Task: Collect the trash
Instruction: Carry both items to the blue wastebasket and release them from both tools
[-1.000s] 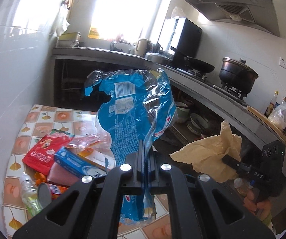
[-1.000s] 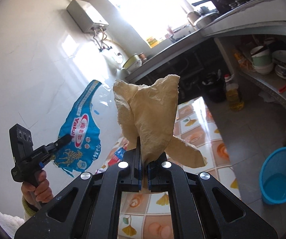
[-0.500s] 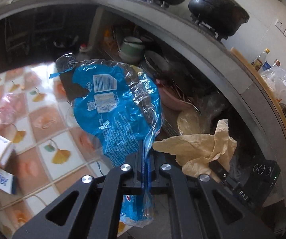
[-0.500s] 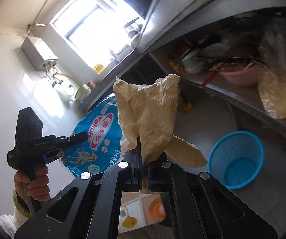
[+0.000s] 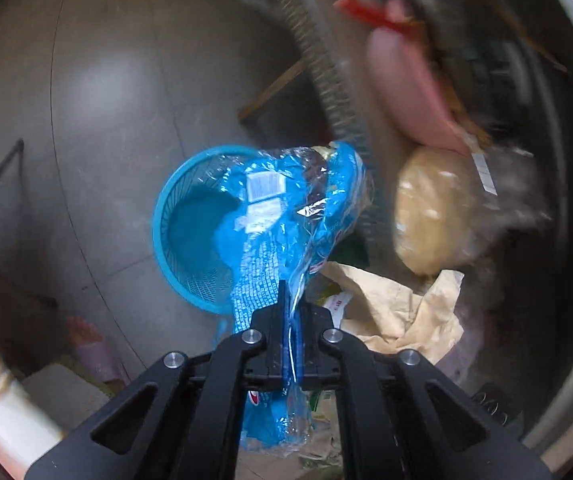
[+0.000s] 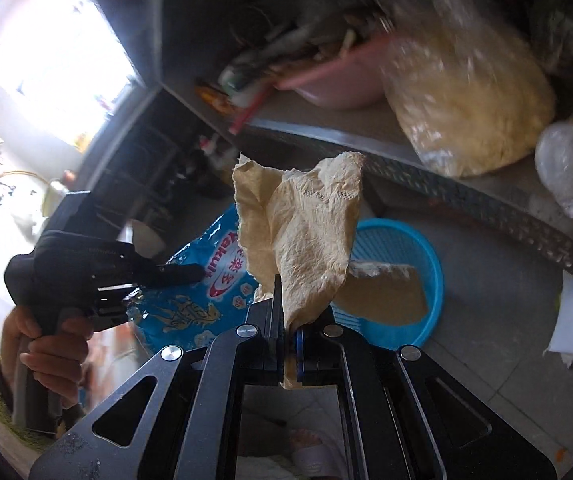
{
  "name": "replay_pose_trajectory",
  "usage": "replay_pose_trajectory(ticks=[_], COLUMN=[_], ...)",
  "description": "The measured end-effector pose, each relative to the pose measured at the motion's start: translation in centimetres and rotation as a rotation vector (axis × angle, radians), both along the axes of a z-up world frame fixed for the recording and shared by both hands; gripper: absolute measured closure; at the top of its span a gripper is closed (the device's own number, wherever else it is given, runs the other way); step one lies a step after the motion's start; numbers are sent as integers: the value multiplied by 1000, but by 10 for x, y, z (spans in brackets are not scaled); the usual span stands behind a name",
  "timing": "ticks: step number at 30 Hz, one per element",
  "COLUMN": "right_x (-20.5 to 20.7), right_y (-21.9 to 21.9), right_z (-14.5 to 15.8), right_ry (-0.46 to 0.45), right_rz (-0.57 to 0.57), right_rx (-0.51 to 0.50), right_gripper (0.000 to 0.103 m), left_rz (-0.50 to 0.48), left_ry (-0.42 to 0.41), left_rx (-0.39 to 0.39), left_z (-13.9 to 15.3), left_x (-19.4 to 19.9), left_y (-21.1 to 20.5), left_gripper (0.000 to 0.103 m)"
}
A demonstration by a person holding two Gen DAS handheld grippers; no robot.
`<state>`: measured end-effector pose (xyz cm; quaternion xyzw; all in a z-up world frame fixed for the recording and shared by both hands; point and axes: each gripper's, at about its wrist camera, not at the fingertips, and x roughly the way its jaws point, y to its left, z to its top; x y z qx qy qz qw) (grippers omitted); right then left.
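Left gripper (image 5: 292, 312) – clamps blue wrapper (image 5: 286, 216) | right gripper (image 6: 286, 320) – tan paper (image 6: 306, 232)

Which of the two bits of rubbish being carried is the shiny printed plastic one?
The blue wrapper in the left gripper; the right gripper holds plain beige crumpled paper.

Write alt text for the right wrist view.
The right gripper is clamped on a crumpled tan paper napkin above a blue basket on the floor. To its left, the left gripper holds a blue plastic wrapper.
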<state>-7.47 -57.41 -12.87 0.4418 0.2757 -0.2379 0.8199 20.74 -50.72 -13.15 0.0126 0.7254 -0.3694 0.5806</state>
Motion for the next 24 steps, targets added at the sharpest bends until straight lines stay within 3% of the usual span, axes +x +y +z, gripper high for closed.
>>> replay_pose_trajectory(ticks=[5, 9, 13, 19, 24], right_x=[22, 19, 34, 66, 88], right_y=[-17, -21, -26, -49, -56], right_z=[-44, -55, -77, -138, -170], right_ry=[97, 91, 127, 216, 304], right_rz=[-36, -50, -6, 21, 49], right_rx=[52, 67, 90, 190, 219], right_gripper=[100, 100, 100, 100, 100], left_rz=[-5, -32, -84, -113, -118], left_ry=[-16, -44, 8, 59, -12], left_rx=[176, 280, 283, 272, 283], left_z=[-68, -110, -128, -144, -143], left_x=[14, 18, 8, 3, -1], left_y=[-34, -50, -58, -76, -90], left_gripper=[101, 101, 101, 99, 56])
